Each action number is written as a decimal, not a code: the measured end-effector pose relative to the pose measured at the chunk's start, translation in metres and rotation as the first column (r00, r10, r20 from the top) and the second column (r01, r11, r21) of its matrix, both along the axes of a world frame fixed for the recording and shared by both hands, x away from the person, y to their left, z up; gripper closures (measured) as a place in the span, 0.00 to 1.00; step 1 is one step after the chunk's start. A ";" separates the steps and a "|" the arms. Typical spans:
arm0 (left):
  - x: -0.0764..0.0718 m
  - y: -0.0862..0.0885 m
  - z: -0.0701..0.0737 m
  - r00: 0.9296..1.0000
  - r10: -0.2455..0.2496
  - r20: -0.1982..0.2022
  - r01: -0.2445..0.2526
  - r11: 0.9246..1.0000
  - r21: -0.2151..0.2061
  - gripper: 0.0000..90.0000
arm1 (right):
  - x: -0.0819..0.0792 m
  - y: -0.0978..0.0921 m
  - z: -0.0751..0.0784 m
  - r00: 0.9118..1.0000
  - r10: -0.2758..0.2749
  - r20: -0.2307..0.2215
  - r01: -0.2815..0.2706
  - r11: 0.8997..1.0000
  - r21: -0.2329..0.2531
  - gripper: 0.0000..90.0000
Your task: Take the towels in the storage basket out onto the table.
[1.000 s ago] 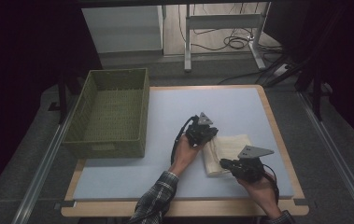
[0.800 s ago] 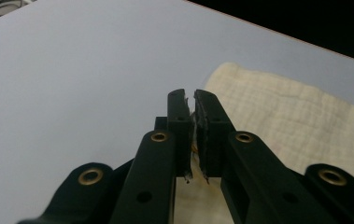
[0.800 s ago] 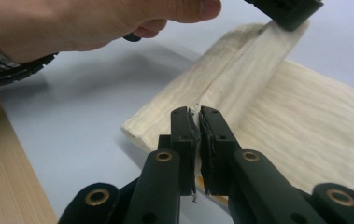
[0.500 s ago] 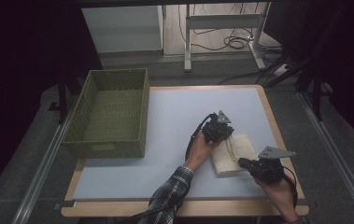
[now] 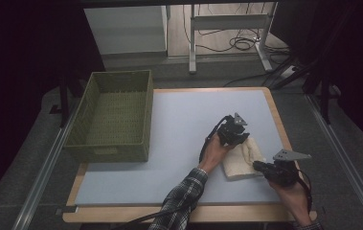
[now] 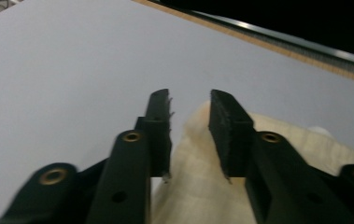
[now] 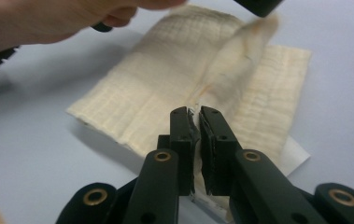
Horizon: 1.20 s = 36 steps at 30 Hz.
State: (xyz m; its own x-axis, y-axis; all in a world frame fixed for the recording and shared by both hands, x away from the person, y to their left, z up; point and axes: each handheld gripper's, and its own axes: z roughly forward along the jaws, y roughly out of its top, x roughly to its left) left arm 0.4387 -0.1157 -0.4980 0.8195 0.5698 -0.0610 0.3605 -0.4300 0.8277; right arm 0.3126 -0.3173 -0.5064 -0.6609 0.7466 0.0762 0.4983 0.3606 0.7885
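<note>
The folded cloth [image 7: 165, 79] is cream with a fine waffle-like grid, the tabletop [image 5: 188, 120] pale blue-grey with a wood-coloured edge, the woven basket [image 5: 112, 115] olive green, and the sleeve [image 5: 181, 196] apparently dark plaid.

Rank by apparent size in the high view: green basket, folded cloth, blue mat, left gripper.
1. blue mat
2. green basket
3. folded cloth
4. left gripper, though it sits partly over the cloth and looks close to it in size, so that ranking is unsure.
</note>
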 end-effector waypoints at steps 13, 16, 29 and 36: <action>-0.008 0.039 0.002 0.999 0.047 0.007 -0.047 0.998 0.037 0.55 | -0.016 -0.033 0.001 0.995 -0.103 0.012 0.103 0.993 -0.064 0.81; -0.010 0.049 0.000 0.998 0.058 0.003 -0.058 0.997 0.042 0.53 | -0.020 -0.040 0.007 0.993 -0.117 0.020 0.118 0.992 -0.044 0.79; -0.016 0.078 -0.015 0.995 0.090 -0.036 -0.088 0.995 0.042 0.32 | 0.048 0.005 0.007 0.994 -0.107 -0.010 0.106 0.992 -0.071 0.78; -0.020 0.083 -0.013 0.995 0.096 -0.028 -0.095 0.995 0.036 0.30 | 0.052 0.006 0.007 0.992 -0.123 -0.015 0.121 0.986 -0.112 0.99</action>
State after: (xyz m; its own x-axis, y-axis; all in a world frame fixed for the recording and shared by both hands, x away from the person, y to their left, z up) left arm 0.4184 -0.0332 -0.5110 0.7595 0.6474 -0.0636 0.4254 -0.4203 0.8015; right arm 0.3651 -0.3112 -0.4995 -0.5637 0.8260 0.0016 0.5601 0.3808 0.7357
